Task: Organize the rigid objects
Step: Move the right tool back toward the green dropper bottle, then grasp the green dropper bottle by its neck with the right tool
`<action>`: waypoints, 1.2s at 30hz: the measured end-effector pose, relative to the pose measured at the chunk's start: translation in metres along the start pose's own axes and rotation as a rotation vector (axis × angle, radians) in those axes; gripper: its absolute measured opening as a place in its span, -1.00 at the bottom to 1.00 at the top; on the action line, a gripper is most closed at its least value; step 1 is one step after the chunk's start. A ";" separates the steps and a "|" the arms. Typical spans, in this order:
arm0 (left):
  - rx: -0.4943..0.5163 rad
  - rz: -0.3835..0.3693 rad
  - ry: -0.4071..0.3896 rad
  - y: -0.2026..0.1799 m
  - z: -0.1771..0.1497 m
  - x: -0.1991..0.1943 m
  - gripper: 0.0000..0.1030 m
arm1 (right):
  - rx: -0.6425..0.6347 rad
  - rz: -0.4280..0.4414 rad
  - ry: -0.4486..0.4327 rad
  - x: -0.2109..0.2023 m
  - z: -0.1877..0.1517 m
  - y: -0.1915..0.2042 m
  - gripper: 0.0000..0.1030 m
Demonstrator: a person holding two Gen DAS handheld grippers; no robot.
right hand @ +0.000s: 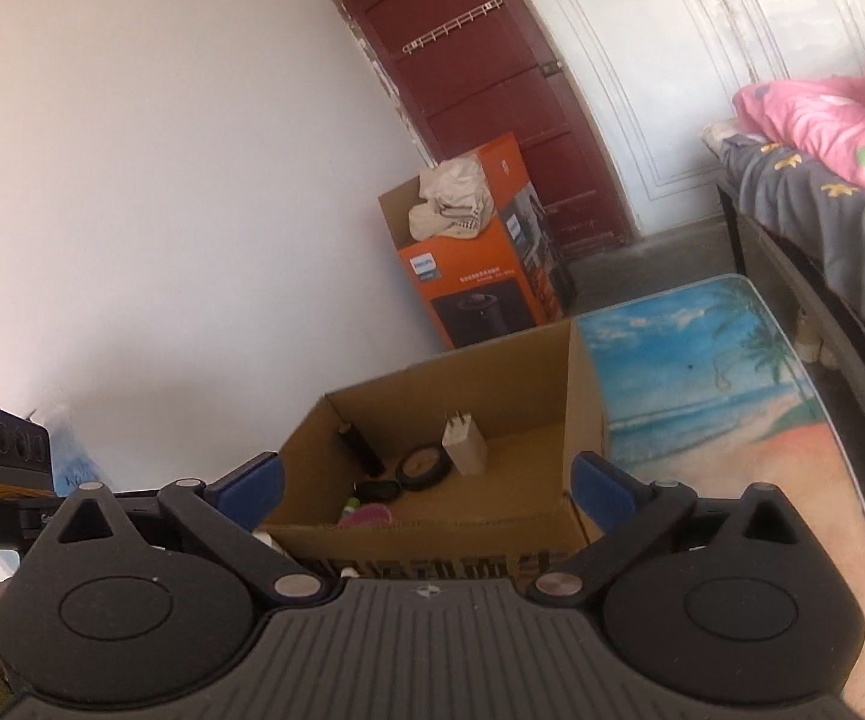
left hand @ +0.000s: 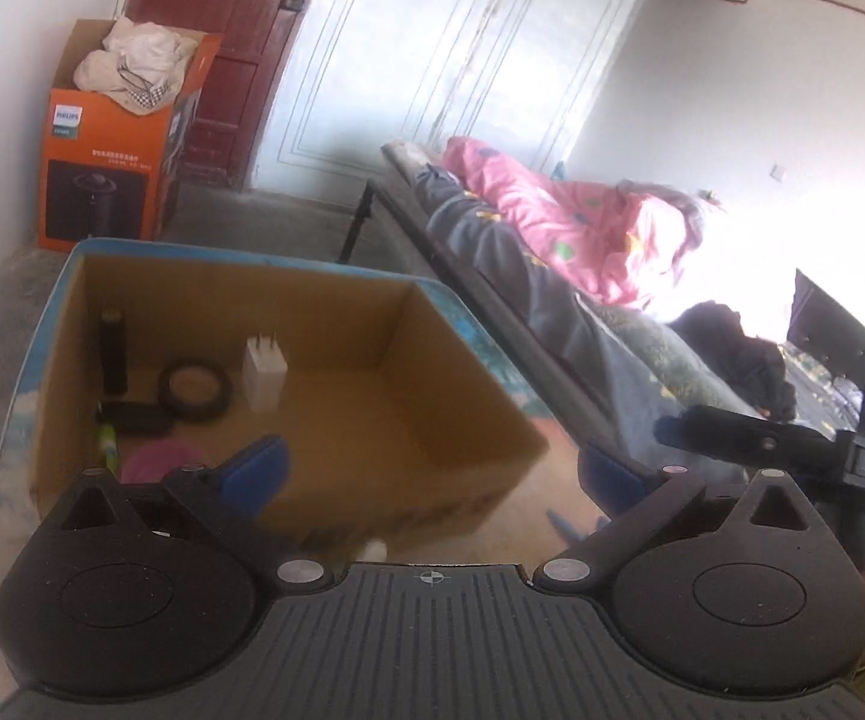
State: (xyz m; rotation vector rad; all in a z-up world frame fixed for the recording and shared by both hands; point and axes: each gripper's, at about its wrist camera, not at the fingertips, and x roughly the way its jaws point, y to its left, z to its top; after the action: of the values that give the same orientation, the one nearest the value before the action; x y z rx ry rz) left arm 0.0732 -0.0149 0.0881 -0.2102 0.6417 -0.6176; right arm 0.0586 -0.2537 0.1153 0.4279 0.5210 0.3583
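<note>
1. Left wrist view: left tool (left hand: 432,468) spread wide, nothing between the blue pads. Open cardboard box (left hand: 288,324) at 11 o'clock on the glossy desk (left hand: 552,480). Inside: upright black cylinder (left hand: 113,354), rubbery ring (left hand: 194,389), boxy white charger (left hand: 264,373). Risk: tall cylinder or charger toppling if clipped by a careless reach.

2. Right wrist view: right tool (right hand: 426,483) likewise agape and empty, box straight at 12 o'clock. Risk: fingers snagging the thin corrugated near wall (right hand: 432,531), shoving the box across the slick beach-print surface.

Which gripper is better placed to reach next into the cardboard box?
Probably the right gripper: the cardboard box lies centred between its open, empty jaws. The left gripper sees it off to one side.
</note>
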 end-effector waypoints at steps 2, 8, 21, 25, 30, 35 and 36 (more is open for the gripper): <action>0.029 -0.005 0.001 -0.001 -0.016 -0.002 1.00 | -0.012 -0.022 0.037 0.011 -0.012 0.003 1.00; 0.125 0.058 0.077 -0.017 -0.062 0.021 1.00 | -0.093 -0.037 0.081 0.033 -0.033 0.023 0.99; 0.317 0.271 0.009 -0.024 -0.081 0.061 0.39 | -0.177 0.043 0.218 0.095 -0.052 0.053 0.07; 0.280 0.261 0.014 -0.016 -0.080 0.065 0.23 | -0.186 0.047 0.249 0.103 -0.057 0.054 -0.25; 0.253 0.234 0.010 -0.012 -0.076 0.066 0.12 | -0.161 0.061 0.284 0.109 -0.059 0.048 -0.55; 0.240 0.193 0.008 -0.014 -0.074 0.070 0.12 | -0.166 0.038 0.279 0.102 -0.057 0.042 -0.55; 0.235 0.177 0.008 -0.016 -0.077 0.068 0.12 | -0.165 0.030 0.279 0.099 -0.056 0.040 -0.55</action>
State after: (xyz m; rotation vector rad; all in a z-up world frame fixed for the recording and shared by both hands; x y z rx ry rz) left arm 0.0611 -0.0683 -0.0004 0.0682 0.5826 -0.5183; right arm 0.0996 -0.1599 0.0506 0.2262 0.7510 0.4895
